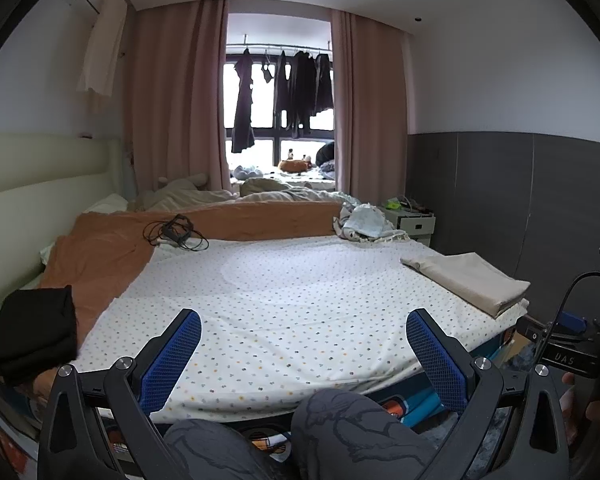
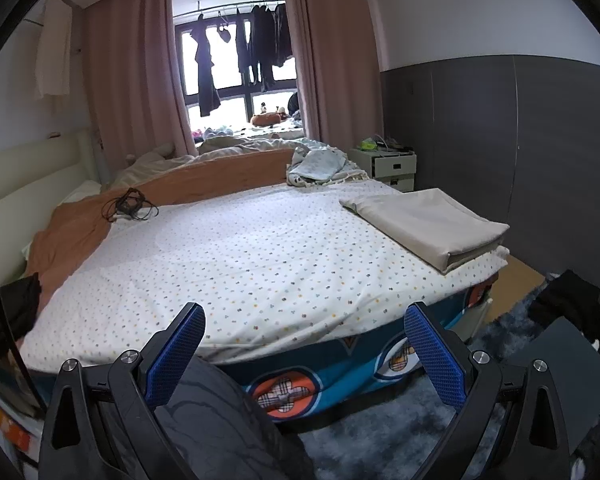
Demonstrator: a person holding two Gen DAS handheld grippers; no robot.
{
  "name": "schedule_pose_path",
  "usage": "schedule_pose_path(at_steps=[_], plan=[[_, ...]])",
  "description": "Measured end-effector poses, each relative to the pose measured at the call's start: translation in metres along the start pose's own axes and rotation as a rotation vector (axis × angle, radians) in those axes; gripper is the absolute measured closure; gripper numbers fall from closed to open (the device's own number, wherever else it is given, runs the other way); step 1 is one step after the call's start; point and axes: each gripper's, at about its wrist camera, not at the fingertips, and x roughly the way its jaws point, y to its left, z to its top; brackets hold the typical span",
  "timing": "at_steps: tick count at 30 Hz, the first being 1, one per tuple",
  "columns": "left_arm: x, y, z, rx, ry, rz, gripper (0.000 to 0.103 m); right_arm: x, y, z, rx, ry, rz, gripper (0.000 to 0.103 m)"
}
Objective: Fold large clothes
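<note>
A folded beige cloth (image 1: pixel 468 276) lies at the right edge of the dotted white bed sheet (image 1: pixel 280 288); it also shows in the right wrist view (image 2: pixel 428 220). A folded black garment (image 1: pixel 34 336) sits on the orange blanket at the left; its edge shows in the right wrist view (image 2: pixel 16 312). A dark garment (image 2: pixel 572 308) lies on the floor to the right. My left gripper (image 1: pixel 302 344) is open and empty over the bed's near edge. My right gripper (image 2: pixel 304 344) is open and empty at the bed's near edge. The other gripper's body (image 1: pixel 572 344) shows at the right.
An orange blanket (image 1: pixel 112 256) with a black cable (image 1: pixel 174 232) covers the bed's left side. A crumpled light cloth (image 1: pixel 364 220) lies at the far right corner. A white nightstand (image 2: pixel 392 164) stands by the grey wall. My knees (image 1: pixel 300 436) are below the bed edge. A blue rug (image 2: pixel 380 432) covers the floor.
</note>
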Motion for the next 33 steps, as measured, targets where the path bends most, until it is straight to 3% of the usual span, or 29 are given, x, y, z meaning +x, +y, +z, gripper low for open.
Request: schedule_pose_path(at_steps=[33], plan=[[-0.008, 0.009, -0.007, -0.034, -0.002, -0.013, 0.000, -0.013, 0.006, -0.004, -0.024, -0.015, 0.027, 0.002]])
